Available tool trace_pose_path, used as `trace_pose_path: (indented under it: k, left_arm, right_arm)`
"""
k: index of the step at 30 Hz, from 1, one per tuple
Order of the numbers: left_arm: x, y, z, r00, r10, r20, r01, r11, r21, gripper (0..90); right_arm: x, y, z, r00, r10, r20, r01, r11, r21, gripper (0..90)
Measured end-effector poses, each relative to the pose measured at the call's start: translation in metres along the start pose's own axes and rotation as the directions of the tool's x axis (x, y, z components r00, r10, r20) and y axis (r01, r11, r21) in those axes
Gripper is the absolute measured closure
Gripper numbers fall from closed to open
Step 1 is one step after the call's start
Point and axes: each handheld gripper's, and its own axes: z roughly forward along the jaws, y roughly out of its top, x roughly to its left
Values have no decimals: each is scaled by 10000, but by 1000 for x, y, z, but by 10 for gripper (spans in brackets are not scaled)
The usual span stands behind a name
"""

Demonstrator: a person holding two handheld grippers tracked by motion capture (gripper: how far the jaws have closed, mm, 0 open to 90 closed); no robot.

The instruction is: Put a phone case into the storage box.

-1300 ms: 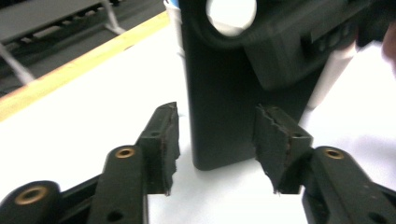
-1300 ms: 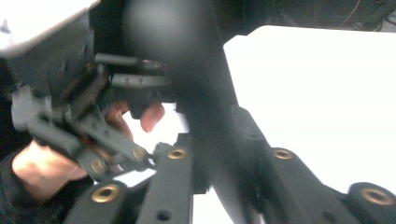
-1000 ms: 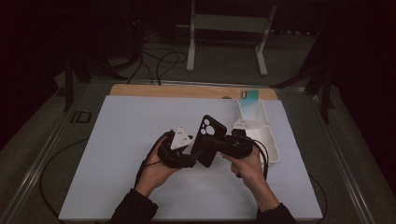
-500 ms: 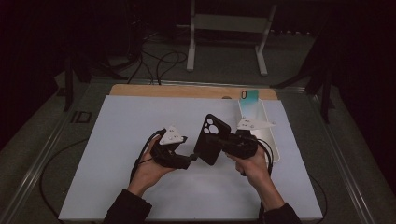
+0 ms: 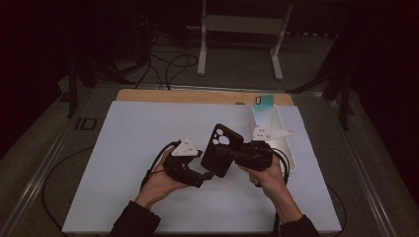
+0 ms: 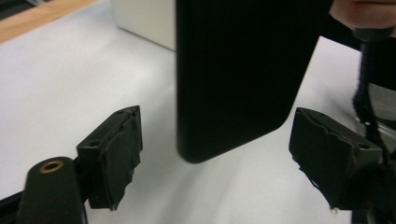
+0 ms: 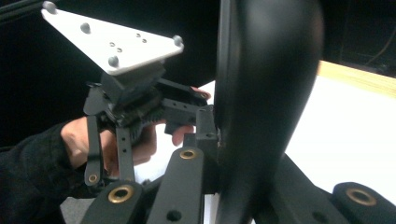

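Since the earlier frame our left gripper [image 5: 208, 175] has drawn back from the phone case [image 5: 221, 149]; its jaws gape wide, empty, flanking the case's lower end without touching. We hold the case upright above the white table mat [image 5: 123, 148], pinched in our right gripper [image 5: 220, 153], ready for regrasping. Beyond stands a white tray [image 5: 291, 158], propping a teal case [image 5: 263, 102], well clear.
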Motion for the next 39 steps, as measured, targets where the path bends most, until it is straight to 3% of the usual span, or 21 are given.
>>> trace_pose_path:
  k: [3, 9, 16, 19, 25, 28, 30, 39]
  left_arm:
    - [0, 0, 3, 9997, 10, 258, -10, 10000, 7, 189]
    - [1, -1, 4, 9954, 13, 955, 11, 9997, -258, 302]
    - [0, -4, 4, 9943, 275, 1034, -254, 9994, -215, 475]
    - [0, -6, 4, 9914, 349, 1259, -348, 9994, -34, 555]
    - [-1, -8, 8, 9885, 481, 1434, -527, 9982, 283, 668]
    - [-2, -8, 8, 9893, 565, 1343, -622, 9973, 381, 756]
    - [-1, -9, 9, 9918, 475, 1188, -520, 9980, 351, 789]
    - [-2, -9, 10, 9946, 595, 848, -638, 9968, 488, 800]
  right_arm:
    - [1, 0, 1, 9997, -10, -261, 8, 10000, -53, 862]
    - [4, 0, 3, 9969, -137, -774, 133, 9999, -63, 862]
    - [3, 0, 3, 9961, -422, -779, 432, 9990, 117, 862]
    - [2, 1, 2, 9948, -812, -608, 840, 9955, 436, 845]
    - [5, 3, 4, 9911, -1316, -206, 1328, 9878, 818, 702]
    - [5, 3, 5, 9912, -1322, -85, 1324, 9878, 818, 635]
    - [6, 3, 5, 9923, -1240, 40, 1233, 9895, 757, 544]
    - [4, 1, 10, 9962, -868, 65, 858, 9916, 972, 401]
